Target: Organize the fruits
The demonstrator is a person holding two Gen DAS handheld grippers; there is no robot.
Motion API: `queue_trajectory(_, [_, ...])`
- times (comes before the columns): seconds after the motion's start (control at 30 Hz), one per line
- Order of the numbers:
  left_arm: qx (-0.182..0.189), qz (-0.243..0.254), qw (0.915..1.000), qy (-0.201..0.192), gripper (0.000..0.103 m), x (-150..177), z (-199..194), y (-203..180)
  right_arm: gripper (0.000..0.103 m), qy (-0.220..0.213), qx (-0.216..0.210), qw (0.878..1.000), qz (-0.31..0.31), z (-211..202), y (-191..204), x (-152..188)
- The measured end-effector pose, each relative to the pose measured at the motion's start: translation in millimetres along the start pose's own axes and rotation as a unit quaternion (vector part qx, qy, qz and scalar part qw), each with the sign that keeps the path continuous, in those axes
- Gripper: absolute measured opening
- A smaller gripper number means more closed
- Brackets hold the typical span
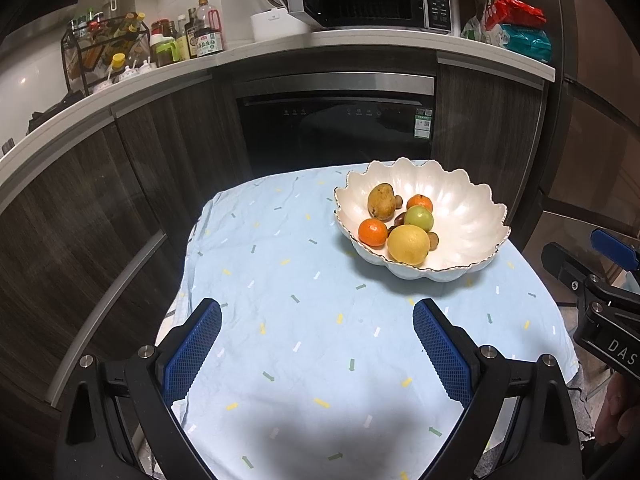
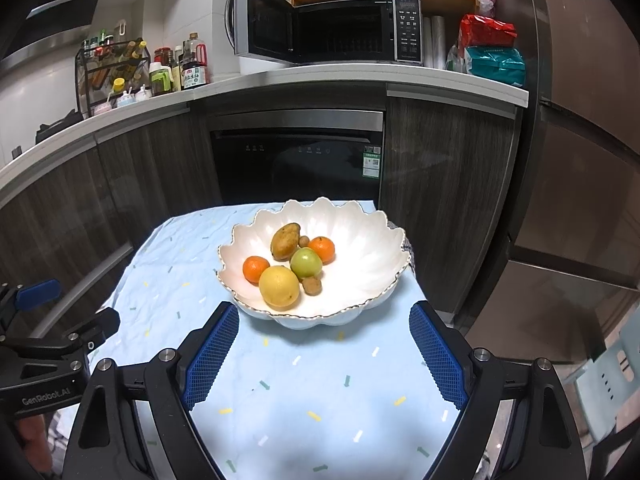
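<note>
A white scalloped bowl (image 1: 460, 216) (image 2: 360, 248) stands on the far right part of a table with a light blue cloth (image 1: 280, 280) (image 2: 300, 380). In it lie a yellow lemon (image 1: 408, 245) (image 2: 279, 286), a green fruit (image 1: 418, 219) (image 2: 306, 263), two oranges (image 1: 372, 233) (image 2: 322, 249), a brownish mango (image 1: 381, 201) (image 2: 284, 241) and small brown fruits (image 2: 311, 285). My left gripper (image 1: 317, 312) is open and empty, over the cloth to the near left of the bowl. My right gripper (image 2: 324, 318) is open and empty, just in front of the bowl.
Behind the table are dark cabinets, a built-in dishwasher (image 2: 296, 160) and a counter with bottles (image 2: 192, 68), an open microwave (image 2: 328, 28) and bags (image 2: 492, 56). A fridge (image 2: 580, 160) stands at the right. A chair (image 2: 608, 380) is at the table's right.
</note>
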State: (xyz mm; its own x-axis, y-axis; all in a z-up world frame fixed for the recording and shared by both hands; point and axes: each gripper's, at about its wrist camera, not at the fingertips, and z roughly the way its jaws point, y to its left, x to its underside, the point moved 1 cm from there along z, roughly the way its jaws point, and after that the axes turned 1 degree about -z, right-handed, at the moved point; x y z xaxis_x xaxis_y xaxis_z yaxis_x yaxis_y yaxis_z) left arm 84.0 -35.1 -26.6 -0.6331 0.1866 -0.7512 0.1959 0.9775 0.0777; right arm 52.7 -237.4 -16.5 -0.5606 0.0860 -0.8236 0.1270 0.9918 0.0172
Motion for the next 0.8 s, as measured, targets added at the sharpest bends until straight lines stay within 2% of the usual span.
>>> queue_trajectory(0.8, [-0.001, -0.002, 1.0000, -0.002, 0.098, 0.4, -4.8, 4.5, 0.088, -0.008, -0.003, 1.000, -0.004, -1.6, 4.9, 1.5])
